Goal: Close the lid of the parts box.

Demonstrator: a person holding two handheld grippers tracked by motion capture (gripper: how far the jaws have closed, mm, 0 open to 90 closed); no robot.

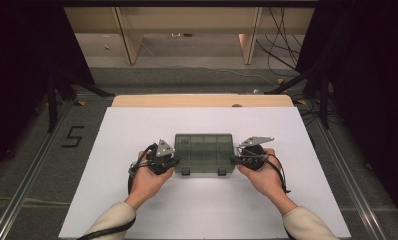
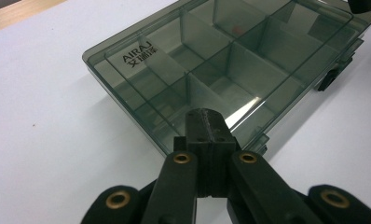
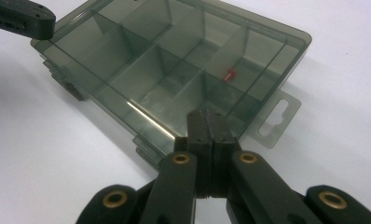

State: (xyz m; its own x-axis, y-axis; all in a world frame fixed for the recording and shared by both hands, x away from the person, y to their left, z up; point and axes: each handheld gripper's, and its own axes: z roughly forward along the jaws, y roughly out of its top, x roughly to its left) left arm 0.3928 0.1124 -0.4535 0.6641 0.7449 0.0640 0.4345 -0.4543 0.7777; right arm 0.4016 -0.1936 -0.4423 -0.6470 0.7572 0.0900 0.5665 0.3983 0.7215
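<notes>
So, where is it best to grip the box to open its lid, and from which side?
Grip the lid edge of the box at the near long side, between its two latches, coming from the person's side. The box lies flat and shut, and the latches sit on that edge, so the lid likely lifts there.

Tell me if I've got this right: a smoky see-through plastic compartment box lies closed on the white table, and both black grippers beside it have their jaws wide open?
Not quite: the left gripper and right gripper have their jaws shut, as each gripper view shows. The smoky see-through plastic compartment box does lie closed on the white table.
</notes>
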